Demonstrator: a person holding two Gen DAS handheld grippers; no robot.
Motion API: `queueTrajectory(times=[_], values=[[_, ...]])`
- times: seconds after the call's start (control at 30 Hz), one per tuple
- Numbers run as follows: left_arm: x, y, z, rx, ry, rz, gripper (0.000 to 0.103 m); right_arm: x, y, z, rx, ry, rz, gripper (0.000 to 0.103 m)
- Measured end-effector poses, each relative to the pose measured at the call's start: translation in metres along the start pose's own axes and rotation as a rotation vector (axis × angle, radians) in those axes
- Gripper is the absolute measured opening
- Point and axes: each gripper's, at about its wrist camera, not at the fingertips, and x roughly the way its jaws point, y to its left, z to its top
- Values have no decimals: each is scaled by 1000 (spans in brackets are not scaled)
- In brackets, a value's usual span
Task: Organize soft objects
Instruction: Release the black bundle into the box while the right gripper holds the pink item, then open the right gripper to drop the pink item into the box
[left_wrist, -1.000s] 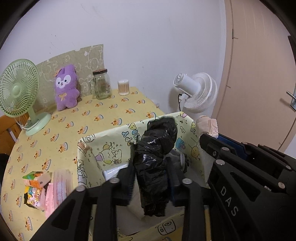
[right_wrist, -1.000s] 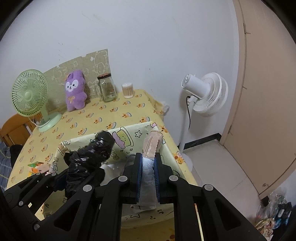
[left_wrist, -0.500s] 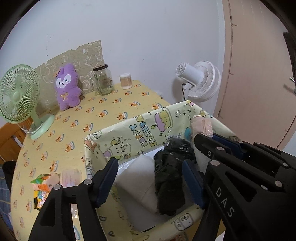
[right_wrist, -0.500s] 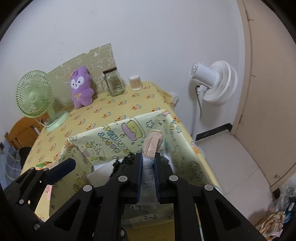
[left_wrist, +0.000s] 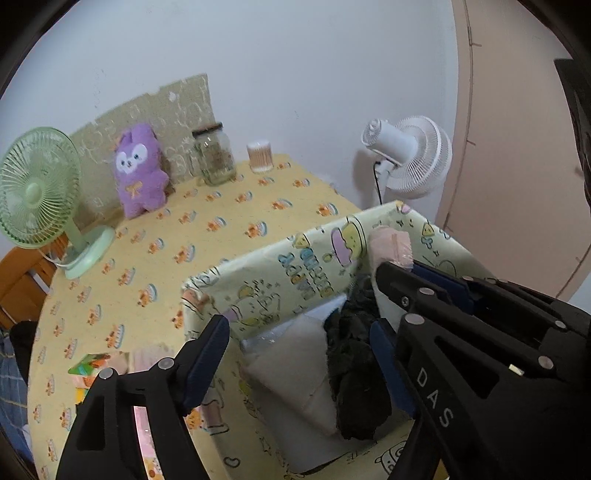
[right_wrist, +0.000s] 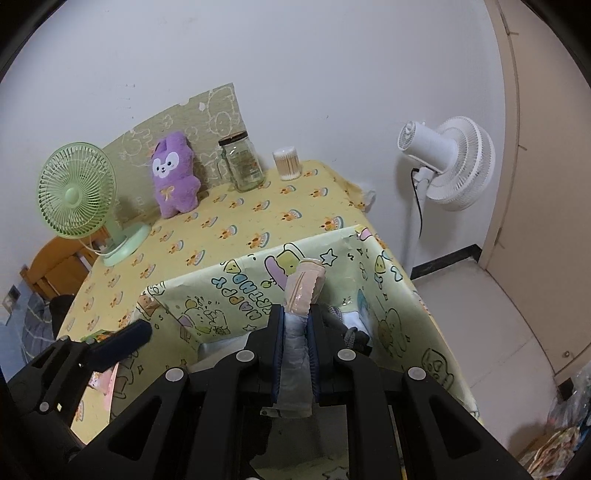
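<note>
The left gripper (left_wrist: 299, 354) hangs over the cartoon-printed storage box (left_wrist: 280, 258) with its fingers (left_wrist: 207, 350) spread wide and nothing between them. The black plastic bag (left_wrist: 354, 373) lies inside the box, crumpled, close against the inner side of the right finger of this gripper; I cannot tell if it touches the pad. Beside the bag, also in the box, lies a white folded pack (left_wrist: 291, 369).

The right gripper (right_wrist: 295, 343) has its fingers (right_wrist: 277, 350) closed tight on a pink wrapped pack (right_wrist: 304, 291). The pack stands almost upright; its pink end sticks out above the fingertips, and its pale lower part is pressed between the blue pads. It is held above the box opening, near the far wall of the box.

The box stands on the bench (right_wrist: 258, 218), which has a yellow cloth. At the back of the bench are a green desk fan (right_wrist: 77, 192), a purple plush toy (right_wrist: 173, 177), a glass jar (right_wrist: 242, 162) and a small cotton swab container (right_wrist: 286, 164). A white standing fan (right_wrist: 450, 162) is on the floor to the right of the bench.
</note>
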Motion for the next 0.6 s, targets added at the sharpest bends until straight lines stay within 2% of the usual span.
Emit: queueTrajectory(times=[0.27, 0.37, 0.43, 0.57, 0.6], values=[[4, 0, 1, -11, 22, -2, 81, 4, 1, 3, -26, 15, 2, 16], [4, -2, 1, -16, 25, -8, 81, 2, -2, 4, -25, 16, -2, 32], [2, -4, 2, -17, 21, -14, 81, 0, -4, 4, -19, 15, -7, 50], [-1, -8, 3, -11, 6, -14, 84, -6, -8, 6, -13, 8, -31, 56], [-2, -10, 3, -8, 2, -12, 85, -8, -9, 5, -11, 6, -37, 61]])
